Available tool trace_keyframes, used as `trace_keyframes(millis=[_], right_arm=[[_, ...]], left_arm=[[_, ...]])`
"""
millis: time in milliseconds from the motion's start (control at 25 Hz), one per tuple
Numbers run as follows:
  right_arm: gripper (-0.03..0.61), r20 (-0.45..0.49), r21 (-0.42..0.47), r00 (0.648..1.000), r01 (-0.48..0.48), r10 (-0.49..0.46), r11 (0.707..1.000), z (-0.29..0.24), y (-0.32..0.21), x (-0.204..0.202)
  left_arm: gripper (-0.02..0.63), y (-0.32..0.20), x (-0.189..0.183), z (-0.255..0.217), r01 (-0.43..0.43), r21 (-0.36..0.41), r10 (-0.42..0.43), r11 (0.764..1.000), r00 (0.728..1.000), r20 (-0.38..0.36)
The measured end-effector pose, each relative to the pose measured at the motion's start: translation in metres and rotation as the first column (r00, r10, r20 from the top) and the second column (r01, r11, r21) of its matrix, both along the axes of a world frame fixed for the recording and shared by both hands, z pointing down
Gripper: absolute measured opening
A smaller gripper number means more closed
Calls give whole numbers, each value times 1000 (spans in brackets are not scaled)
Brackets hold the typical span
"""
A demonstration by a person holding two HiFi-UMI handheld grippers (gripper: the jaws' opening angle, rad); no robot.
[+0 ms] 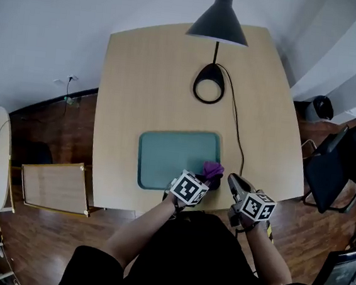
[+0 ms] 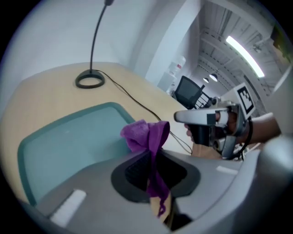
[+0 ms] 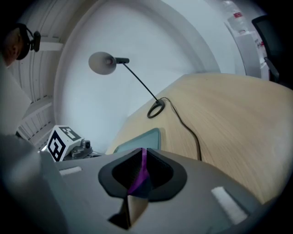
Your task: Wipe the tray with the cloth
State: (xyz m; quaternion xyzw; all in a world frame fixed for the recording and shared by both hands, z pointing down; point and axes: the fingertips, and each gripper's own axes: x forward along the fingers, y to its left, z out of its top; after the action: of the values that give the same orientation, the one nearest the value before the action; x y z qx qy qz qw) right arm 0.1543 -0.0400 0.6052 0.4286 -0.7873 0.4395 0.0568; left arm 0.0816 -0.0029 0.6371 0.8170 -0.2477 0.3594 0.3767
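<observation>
Cloth [image 1: 212, 170]: purple, bunched at left claw [image 1: 209, 178] tip, over tray [image 1: 163, 159] corner; right claw [image 1: 232, 177] just beside.

Left gripper view: jaws pinch cloth [image 2: 147, 136], bulk ahead of pads, likely for dragging across tray [image 2: 64, 137] ahead-left.

Right gripper view: jaws closed on thin purple strip [image 3: 139, 176], apparently cloth edge, probably steadying it.

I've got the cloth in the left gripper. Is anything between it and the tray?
Nothing visible. The purple cloth, pinched in the left gripper and, it seems, the right gripper, sits at the near right corner of the teal tray. The tray is bare; the lamp cable runs on the table outside its right edge.
</observation>
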Motion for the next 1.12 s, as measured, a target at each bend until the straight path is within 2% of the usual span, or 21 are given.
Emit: trace_keyframes(millis=[80,160,320,440,520,600,760,880,1000,1120], right_arm=[[26,-15,2,999,-30,30,1000,-3,-3,8],[25,-47,1,998,-45,45,999,-1,-7,13],[23,-31,20,997,-69,69,997,-7,-22,1],[23,-6,43,999,-52,52,998,-17,-28,-23],[23,-7,60,1000,-22,23,998,-25,-29,-43],[23,-2,84,1000,3,-3,996,-36,-30,-60],[23,18,129,999,29,-31,991,-61,-28,-83],[23,8,146,1000,28,-30,989,-74,-23,-89],[22,-9,151,1000,15,-14,988,-84,-19,-89],[21,-20,157,1000,5,-2,988,-81,-15,-87]], left_arm=[[60,-7,-42,-18,110,8,-110,994,994,-10],[60,-10,-94,-34,236,13,-236,972,971,-28],[60,-4,-211,-49,457,35,-457,889,889,-11],[60,8,-284,-40,556,17,-557,831,830,27],[60,12,-319,-31,597,3,-596,802,802,46],[60,11,-339,-18,608,-10,-607,794,793,52],[63,8,-358,20,604,-61,-600,794,796,78],[91,8,-368,38,642,-80,-638,763,767,70],[115,8,-372,38,685,-98,-687,721,726,17],[121,9,-375,31,705,-86,-709,704,704,-33]])
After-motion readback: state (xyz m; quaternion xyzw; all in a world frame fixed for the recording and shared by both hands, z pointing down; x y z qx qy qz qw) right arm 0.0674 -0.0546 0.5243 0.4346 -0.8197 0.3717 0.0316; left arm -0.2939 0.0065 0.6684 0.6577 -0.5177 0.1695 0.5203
